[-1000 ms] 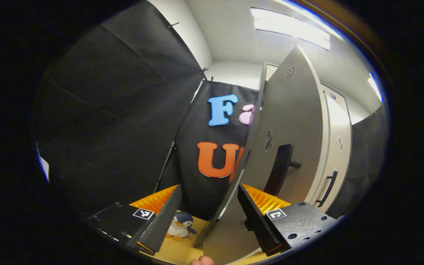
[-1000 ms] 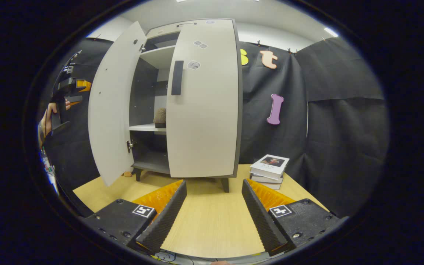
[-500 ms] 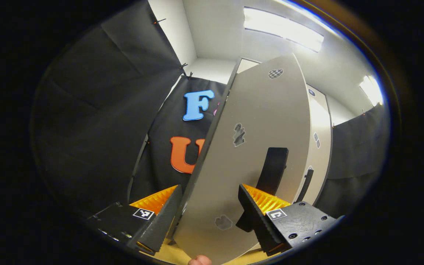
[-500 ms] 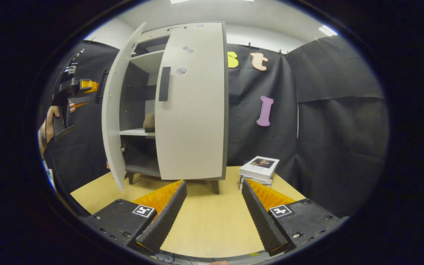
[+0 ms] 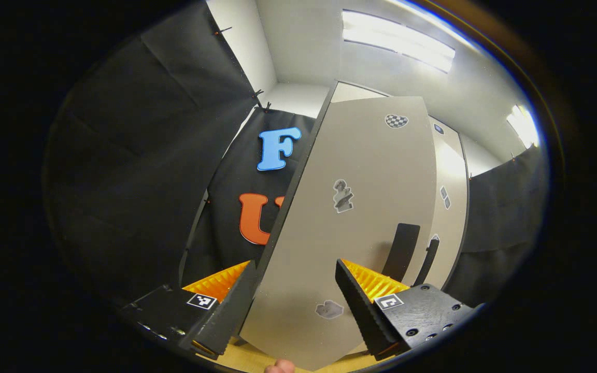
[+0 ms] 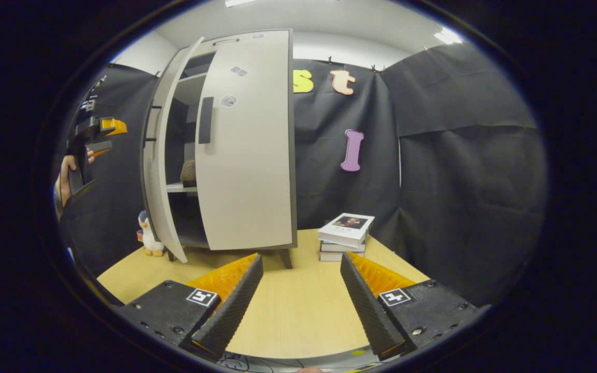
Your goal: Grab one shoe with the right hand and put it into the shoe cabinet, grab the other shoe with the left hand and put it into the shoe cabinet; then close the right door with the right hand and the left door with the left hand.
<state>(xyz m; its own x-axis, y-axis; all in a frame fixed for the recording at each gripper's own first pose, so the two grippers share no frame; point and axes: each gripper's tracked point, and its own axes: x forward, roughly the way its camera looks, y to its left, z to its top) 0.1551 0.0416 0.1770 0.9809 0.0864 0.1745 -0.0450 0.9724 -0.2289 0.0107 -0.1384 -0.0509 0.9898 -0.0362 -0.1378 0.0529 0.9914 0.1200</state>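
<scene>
Shoe cabinet (image 6: 246, 155) stands on your table (image 6: 298, 305). Far left, your left tongs (image 6: 96, 137) sit beside the nearly closed left door (image 6: 159, 171), fingers wide apart, gripping nothing. One shoe (image 6: 188, 173) rests on the shelf. The right door (image 6: 249, 150) is closed. Your right tongs (image 6: 298, 298) hang wide, empty, over the table.

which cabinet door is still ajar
The left door, on the penguin toy side: it stands off the cabinet, leaving a gap showing a shelf. The right door sits flat against the front.
</scene>
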